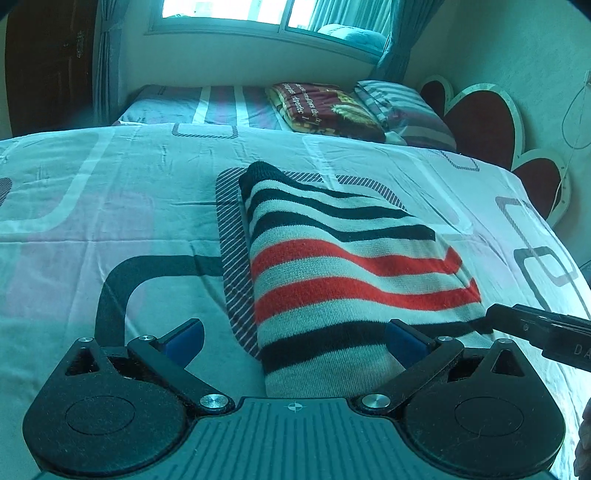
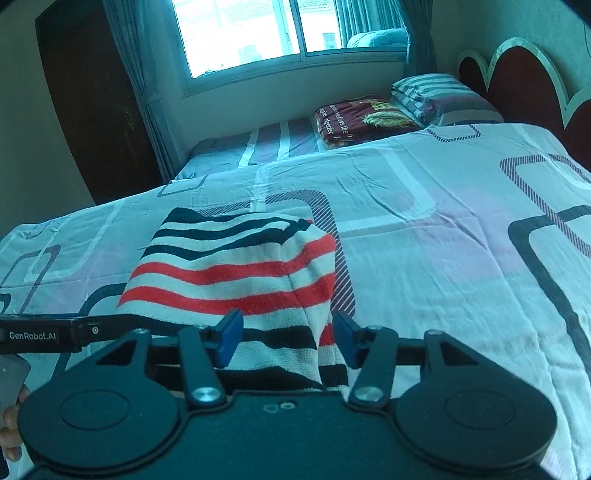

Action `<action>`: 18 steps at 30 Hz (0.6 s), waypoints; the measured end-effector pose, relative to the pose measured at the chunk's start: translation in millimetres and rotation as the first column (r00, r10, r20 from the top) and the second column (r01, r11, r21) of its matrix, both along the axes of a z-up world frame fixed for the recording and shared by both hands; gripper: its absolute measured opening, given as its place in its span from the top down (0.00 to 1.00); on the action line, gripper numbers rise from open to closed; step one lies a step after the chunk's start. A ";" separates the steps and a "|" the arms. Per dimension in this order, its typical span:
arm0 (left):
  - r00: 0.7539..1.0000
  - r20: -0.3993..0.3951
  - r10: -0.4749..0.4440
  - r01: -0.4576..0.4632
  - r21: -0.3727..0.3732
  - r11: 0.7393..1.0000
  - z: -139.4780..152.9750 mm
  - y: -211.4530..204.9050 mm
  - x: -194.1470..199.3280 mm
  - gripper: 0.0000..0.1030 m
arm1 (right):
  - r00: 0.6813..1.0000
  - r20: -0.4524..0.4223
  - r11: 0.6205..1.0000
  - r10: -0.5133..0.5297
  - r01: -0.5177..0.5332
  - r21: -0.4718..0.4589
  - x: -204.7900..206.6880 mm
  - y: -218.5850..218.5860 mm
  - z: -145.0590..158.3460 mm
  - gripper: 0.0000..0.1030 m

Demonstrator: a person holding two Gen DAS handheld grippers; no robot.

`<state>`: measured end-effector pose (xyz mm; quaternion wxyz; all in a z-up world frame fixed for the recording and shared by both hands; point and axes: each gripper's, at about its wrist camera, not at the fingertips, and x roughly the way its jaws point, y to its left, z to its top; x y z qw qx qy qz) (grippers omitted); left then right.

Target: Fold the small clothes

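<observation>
Bare bedsheet (image 2: 443, 258) all around the folded striped sweater (image 1: 332, 266); blanket (image 2: 362, 118) far beyond.

Ahead of me the bedsheet (image 1: 110, 192) spreads pale, printed with rounded squares. Beyond it, by the wall, lies a folded dark red blanket (image 1: 325, 107) (with lettering I cannot read) just beside striped pillows (image 1: 399, 107). A heart-shaped headboard (image 1: 484, 118) stands right, the window (image 2: 251, 33) and curtains (image 2: 136, 74) behind.

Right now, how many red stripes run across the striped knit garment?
2. Both cross the middle of the striped knit garment, the upper red stripe just beyond the lower red stripe. More could be hidden underneath the fold.
</observation>
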<state>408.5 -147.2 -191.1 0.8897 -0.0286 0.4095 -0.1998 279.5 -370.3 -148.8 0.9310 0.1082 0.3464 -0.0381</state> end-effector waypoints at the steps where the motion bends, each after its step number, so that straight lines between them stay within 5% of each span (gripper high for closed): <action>1: 1.000 -0.007 0.000 0.000 -0.003 1.000 -1.5 -0.9 3.3 0.00 | 1.000 0.000 1.000 0.000 0.000 0.002 2.4 -1.8 -1.5 0.37; 11: 0.998 -0.061 -0.024 0.022 -0.046 0.999 -22.9 -13.0 27.4 0.00 | 0.999 -0.036 0.999 0.035 -0.036 -0.029 33.0 -7.1 -20.9 0.43; 18: 0.993 -0.102 -0.059 0.049 -0.099 0.994 -40.7 -23.1 38.4 0.00 | 0.996 -0.080 0.976 0.045 -0.027 0.215 47.0 -44.8 -48.7 0.37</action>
